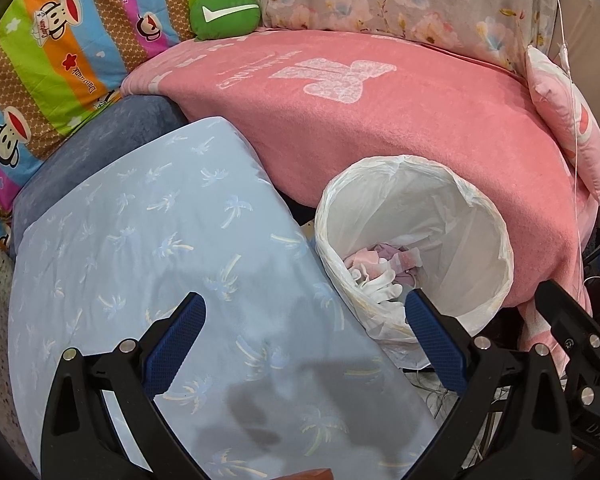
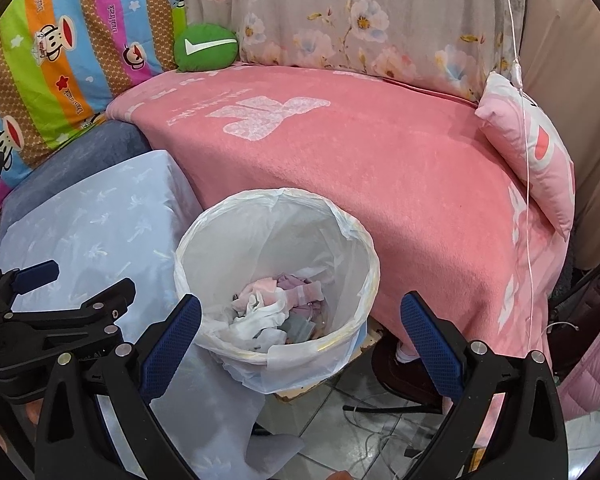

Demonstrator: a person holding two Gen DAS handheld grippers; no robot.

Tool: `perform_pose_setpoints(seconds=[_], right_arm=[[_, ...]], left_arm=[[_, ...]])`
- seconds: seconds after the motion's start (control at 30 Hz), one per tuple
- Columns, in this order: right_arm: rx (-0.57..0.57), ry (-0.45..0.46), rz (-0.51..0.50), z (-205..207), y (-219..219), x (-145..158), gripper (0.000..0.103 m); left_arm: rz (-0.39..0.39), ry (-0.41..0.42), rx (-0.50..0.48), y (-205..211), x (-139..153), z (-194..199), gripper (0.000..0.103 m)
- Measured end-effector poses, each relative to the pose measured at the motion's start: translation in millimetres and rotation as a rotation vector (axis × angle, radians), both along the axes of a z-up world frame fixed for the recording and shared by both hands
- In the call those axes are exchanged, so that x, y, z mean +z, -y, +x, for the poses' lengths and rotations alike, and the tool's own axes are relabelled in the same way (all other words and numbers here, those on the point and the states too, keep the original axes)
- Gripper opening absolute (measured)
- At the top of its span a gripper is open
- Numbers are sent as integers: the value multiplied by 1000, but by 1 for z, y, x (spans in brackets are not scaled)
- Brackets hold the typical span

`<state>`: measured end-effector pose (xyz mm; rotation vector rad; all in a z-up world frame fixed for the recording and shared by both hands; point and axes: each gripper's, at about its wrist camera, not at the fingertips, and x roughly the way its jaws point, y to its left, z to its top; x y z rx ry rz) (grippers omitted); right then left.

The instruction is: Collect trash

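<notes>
— So where's the trash?
— Crumpled tissues (image 2: 276, 304) lie at the bottom of the white-lined bin (image 2: 352, 236), which stands against the pink blanket (image 2: 380, 152).
— And beside the bin?
— A pale blue cushion (image 1: 160, 240), touching its rim.
— The grippers?
— Left gripper (image 1: 304, 328) hangs above the cushion and the bin's edge, jaws wide apart, empty. Right gripper (image 2: 300, 324) hovers over the bin, likewise spread, holding nothing.

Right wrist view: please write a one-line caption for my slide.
Open right gripper above a lined trash bin holding crumpled tissues, beside a pink blanket.
</notes>
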<state>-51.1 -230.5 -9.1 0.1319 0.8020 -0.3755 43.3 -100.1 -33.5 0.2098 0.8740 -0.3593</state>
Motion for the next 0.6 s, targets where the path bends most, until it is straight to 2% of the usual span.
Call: perform_pose_setpoints(seconds=[0.6], right_arm=[[-5, -6, 5, 2, 1, -5, 97]], left_arm=[[10, -7, 18, 6, -4, 3, 96]])
